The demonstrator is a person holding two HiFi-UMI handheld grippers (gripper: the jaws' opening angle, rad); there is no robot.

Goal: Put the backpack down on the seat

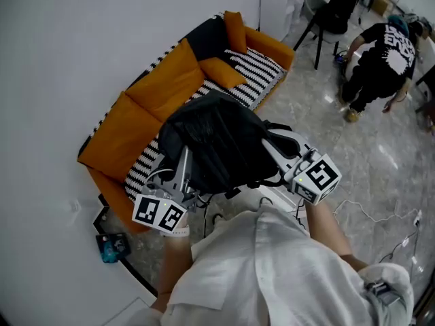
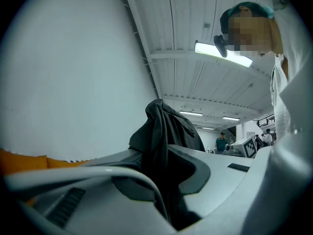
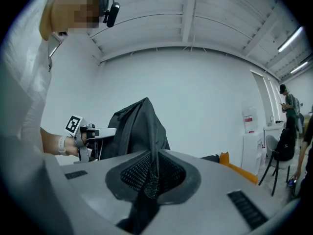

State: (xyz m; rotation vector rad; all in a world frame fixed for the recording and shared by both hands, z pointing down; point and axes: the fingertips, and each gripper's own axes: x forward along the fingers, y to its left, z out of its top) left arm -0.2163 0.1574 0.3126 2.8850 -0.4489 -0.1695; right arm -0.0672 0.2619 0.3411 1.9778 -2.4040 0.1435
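Note:
A black backpack (image 1: 217, 141) hangs in the air in front of the orange sofa (image 1: 163, 90), above its striped seat (image 1: 255, 66). My left gripper (image 1: 182, 172) is shut on the bag's left side, and black fabric (image 2: 166, 146) runs down between its jaws. My right gripper (image 1: 275, 156) is shut on the bag's right side, where a fold of black mesh fabric (image 3: 149, 175) is pinched between the jaws. From the right gripper view the backpack (image 3: 137, 129) rises as a peak, with the left gripper (image 3: 105, 133) behind it.
Orange cushions (image 1: 221, 70) lie on the sofa, which stands against a white wall. A person in black (image 1: 380, 56) bends over on the tiled floor at the far right, next to a black chair (image 1: 326, 19). A small blue object (image 1: 110, 246) lies on the floor by the sofa's near corner.

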